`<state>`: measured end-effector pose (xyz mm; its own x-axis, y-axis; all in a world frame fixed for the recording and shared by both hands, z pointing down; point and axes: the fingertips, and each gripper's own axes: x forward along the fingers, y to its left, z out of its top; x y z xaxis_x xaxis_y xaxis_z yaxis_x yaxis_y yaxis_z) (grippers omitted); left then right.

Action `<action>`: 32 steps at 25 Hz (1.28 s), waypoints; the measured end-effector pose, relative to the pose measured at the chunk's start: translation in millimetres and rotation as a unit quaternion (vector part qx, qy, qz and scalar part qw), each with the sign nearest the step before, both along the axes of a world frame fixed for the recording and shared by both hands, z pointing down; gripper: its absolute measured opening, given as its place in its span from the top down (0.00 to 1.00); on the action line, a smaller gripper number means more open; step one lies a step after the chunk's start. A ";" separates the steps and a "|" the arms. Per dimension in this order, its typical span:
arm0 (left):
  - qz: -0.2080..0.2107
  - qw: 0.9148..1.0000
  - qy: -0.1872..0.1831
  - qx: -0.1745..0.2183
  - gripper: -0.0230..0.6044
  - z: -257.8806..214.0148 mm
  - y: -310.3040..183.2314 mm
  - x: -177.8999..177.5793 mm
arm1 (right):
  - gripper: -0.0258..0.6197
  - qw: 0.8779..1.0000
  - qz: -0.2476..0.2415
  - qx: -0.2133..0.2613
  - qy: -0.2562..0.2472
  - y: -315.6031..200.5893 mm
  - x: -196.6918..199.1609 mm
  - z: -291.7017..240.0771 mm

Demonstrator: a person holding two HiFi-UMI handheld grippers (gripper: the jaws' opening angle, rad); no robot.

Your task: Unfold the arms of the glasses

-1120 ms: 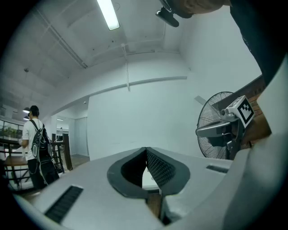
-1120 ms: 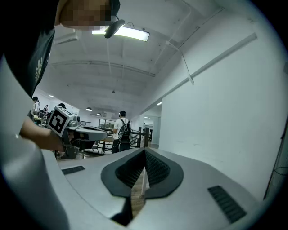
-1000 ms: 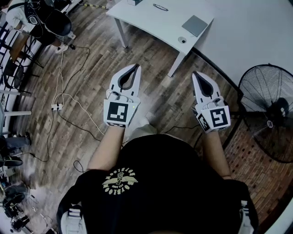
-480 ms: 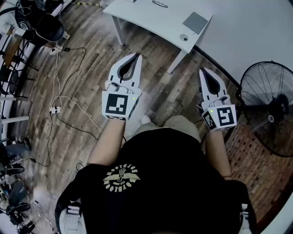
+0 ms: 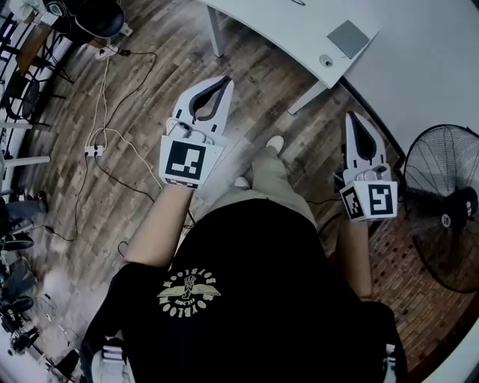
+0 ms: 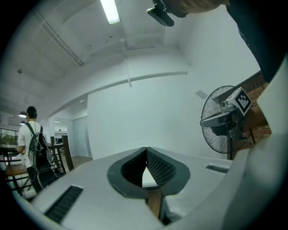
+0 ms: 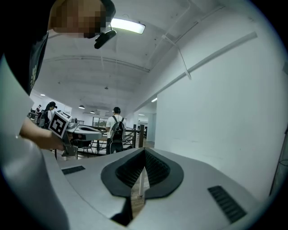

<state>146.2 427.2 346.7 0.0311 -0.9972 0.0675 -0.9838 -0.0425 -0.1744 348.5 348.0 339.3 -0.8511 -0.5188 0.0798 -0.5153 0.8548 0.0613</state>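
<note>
Both grippers are held out level over the wooden floor, apart from each other, with nothing between their jaws. In the head view my left gripper (image 5: 224, 79) is shut, its tips pointing toward the white table (image 5: 299, 34). My right gripper (image 5: 350, 114) is also shut and points at the table's near corner. The left gripper view shows its jaws (image 6: 146, 149) closed against a white wall. In the right gripper view the jaws (image 7: 144, 150) are closed too. I cannot make out the glasses in any view; the far part of the table is cut off.
A grey pad (image 5: 348, 37) and a small round thing (image 5: 325, 60) lie on the table's corner. A standing fan (image 5: 449, 209) is at the right on brick flooring. Cables (image 5: 112, 142) and chairs (image 5: 90, 15) are at the left. A person with a backpack (image 7: 116, 126) stands far off.
The person has stepped forward, one leg now ahead. The table has slid up and right in the head view. The right gripper has drifted right and lower; both stay shut.
</note>
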 end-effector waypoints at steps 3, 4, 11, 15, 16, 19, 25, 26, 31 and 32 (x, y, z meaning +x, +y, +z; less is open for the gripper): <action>-0.021 1.000 0.006 0.003 0.95 6.4 -2.4 -6.7 | 0.96 1.000 -0.009 0.005 -0.002 -5.3 -7.5 9.8; -0.029 0.999 0.014 0.005 0.95 5.7 -4.3 -9.4 | 0.96 1.000 -0.010 0.001 -0.006 -8.9 -10.0 11.6; -0.047 0.998 0.026 0.020 0.95 -4.0 -20.0 -29.0 | 0.96 1.000 -0.024 0.010 -0.016 -37.9 -33.2 6.4; -0.053 0.998 0.031 0.024 0.95 -6.2 -38.2 -38.4 | 0.96 0.999 -0.033 0.018 -0.023 -60.8 -48.8 0.8; -0.052 0.998 0.029 0.026 0.95 -6.0 -43.7 -38.6 | 0.96 0.999 -0.036 0.020 -0.024 -66.5 -52.3 0.9; -0.054 0.998 0.020 0.034 0.95 -7.5 -59.1 -40.9 | 0.96 0.999 -0.042 0.017 -0.024 -82.8 -63.2 3.2; -0.051 0.998 0.032 0.034 0.95 -4.8 -88.9 -51.8 | 0.96 0.999 -0.047 0.010 -0.012 -108.7 -80.9 6.6; -0.053 0.997 0.034 0.035 0.95 -2.8 -93.6 -53.6 | 0.96 0.999 -0.048 0.010 -0.009 -112.2 -82.7 8.0; -0.055 0.997 0.043 0.032 0.95 13.0 -117.2 -59.7 | 0.96 0.999 -0.047 -0.004 0.002 -135.6 -87.0 22.3; -0.055 0.997 0.045 0.027 0.95 16.0 -120.8 -60.8 | 0.96 0.999 -0.047 -0.008 0.005 -139.4 -88.5 24.4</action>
<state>85.4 306.4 362.7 -0.0752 -0.9971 0.0147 -0.9937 0.0737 -0.0840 260.0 208.6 363.8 -0.8953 -0.4350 0.0955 -0.4320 0.9004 0.0514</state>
